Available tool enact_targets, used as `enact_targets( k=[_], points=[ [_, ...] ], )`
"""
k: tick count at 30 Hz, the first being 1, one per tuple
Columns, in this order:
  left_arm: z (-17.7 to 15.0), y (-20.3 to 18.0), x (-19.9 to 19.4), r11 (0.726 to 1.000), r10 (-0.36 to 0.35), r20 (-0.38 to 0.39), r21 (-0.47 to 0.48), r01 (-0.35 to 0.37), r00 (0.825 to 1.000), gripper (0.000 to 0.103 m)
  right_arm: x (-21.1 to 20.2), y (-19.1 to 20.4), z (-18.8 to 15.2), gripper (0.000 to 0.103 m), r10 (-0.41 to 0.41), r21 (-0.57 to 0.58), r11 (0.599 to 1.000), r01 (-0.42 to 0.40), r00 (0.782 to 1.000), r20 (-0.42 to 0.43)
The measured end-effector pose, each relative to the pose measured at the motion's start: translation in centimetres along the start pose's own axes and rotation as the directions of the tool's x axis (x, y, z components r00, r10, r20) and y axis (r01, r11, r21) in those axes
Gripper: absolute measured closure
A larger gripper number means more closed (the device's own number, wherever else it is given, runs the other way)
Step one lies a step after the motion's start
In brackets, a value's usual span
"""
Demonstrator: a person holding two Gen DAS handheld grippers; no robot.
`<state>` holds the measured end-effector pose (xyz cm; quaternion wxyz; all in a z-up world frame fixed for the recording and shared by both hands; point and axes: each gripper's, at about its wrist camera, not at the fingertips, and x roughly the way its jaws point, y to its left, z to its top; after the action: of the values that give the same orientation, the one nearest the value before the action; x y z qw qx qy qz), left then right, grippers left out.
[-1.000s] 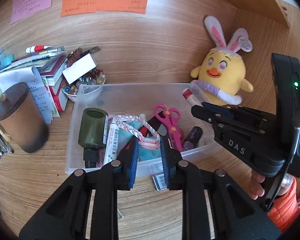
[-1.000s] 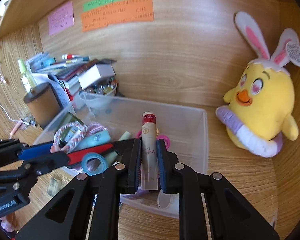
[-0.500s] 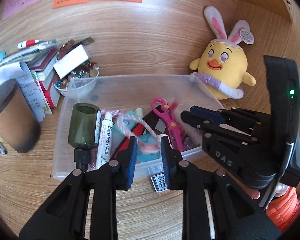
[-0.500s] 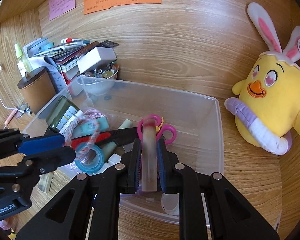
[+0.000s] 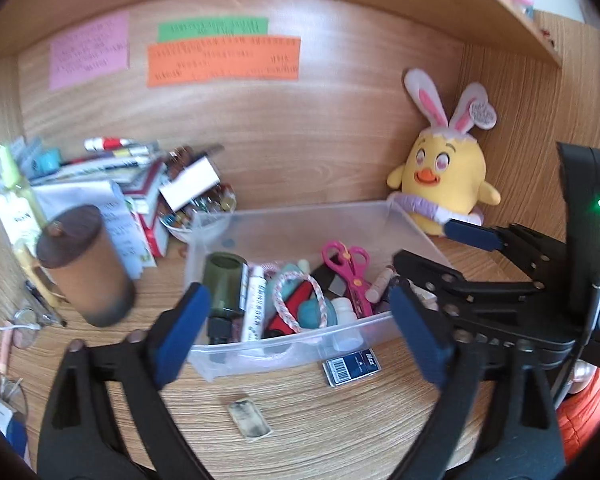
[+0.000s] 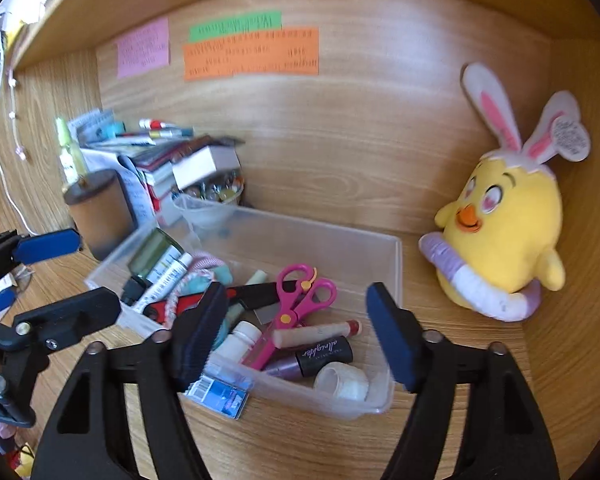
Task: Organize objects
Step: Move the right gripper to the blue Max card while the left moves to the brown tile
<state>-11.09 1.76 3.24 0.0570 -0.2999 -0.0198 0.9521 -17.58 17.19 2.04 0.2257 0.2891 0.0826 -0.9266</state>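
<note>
I'm holding both claws wide and empty, left gripper (image 5: 296, 332) and right gripper (image 6: 296, 336), their jaws having just been opening to drop things; the tube (image 6: 316, 330) and braided cord (image 5: 298, 300) are lying inside the clear bin (image 6: 396, 276).

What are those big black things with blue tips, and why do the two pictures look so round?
They are tongs that a person holds, one in each hand. A small camera with a very wide lens sits on each, so the pictures bend. One picture looks along the left tongs, the other along the right tongs. In each picture you can also see the other tongs at the side. Both have just been opening and hold nothing now. On the wooden desk stands a clear box with pink scissors, a braided band, a tube and other small things. A yellow chick toy sits beside the box, and a brown cup stands on its other side.
</note>
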Motion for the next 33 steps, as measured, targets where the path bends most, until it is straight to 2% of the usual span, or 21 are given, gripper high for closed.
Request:
enact_targets(
  k=[3, 7, 14, 20, 24, 27, 30, 33],
  points=[
    [-0.2, 0.4, -1.4, 1.000, 0.011, 0.018, 0.009, -0.011, 1.000, 0.004, -1.5, 0.2, -0.3, 0.023, 0.006, -0.011, 1.000, -0.006, 1.000, 0.024],
    [-1.1, 1.3, -2.5, 1.000, 0.025, 0.012, 0.009, -0.025, 1.000, 0.002, -2.7, 0.7, -1.1, 0.021, 0.032, -0.022, 0.999, -0.031, 0.999, 0.027],
    [-3.9, 2.5, -1.8, 0.999, 0.050, -0.075, 0.024, -0.048, 0.996, 0.002, -2.9, 2.1, -3.4, 0.021, 0.069, -0.032, 0.997, -0.070, 0.997, -0.028],
    [-6.8, 3.4, 0.7, 0.999, 0.051, -0.187, 0.007, -0.050, 0.981, 0.002, -1.9, 3.3, -5.4, 0.021, 0.087, -0.036, 0.995, -0.091, 0.991, -0.097],
    [-8.0, 3.3, 2.3, 0.999, 0.042, -0.245, 0.025, -0.037, 0.969, 0.022, -0.3, 4.5, -6.5, 0.021, 0.081, -0.069, 0.993, -0.093, 0.984, -0.161],
    [-8.6, 3.5, 3.3, 0.999, 0.029, -0.274, 0.021, -0.025, 0.961, 0.027, 1.1, 5.3, -7.3, 0.021, 0.067, -0.101, 0.991, -0.089, 0.977, -0.204],
    [-9.0, 3.9, 4.2, 1.000, 0.018, -0.312, 0.013, -0.015, 0.950, 0.041, 2.2, 5.6, -7.7, 0.021, 0.071, -0.119, 0.988, -0.102, 0.968, -0.239],
    [-9.4, 4.4, 4.8, 1.000, -0.006, -0.347, -0.004, 0.005, 0.938, 0.051, 3.2, 5.5, -7.8, 0.021, 0.085, -0.105, 0.987, -0.118, 0.958, -0.273]
  ],
)
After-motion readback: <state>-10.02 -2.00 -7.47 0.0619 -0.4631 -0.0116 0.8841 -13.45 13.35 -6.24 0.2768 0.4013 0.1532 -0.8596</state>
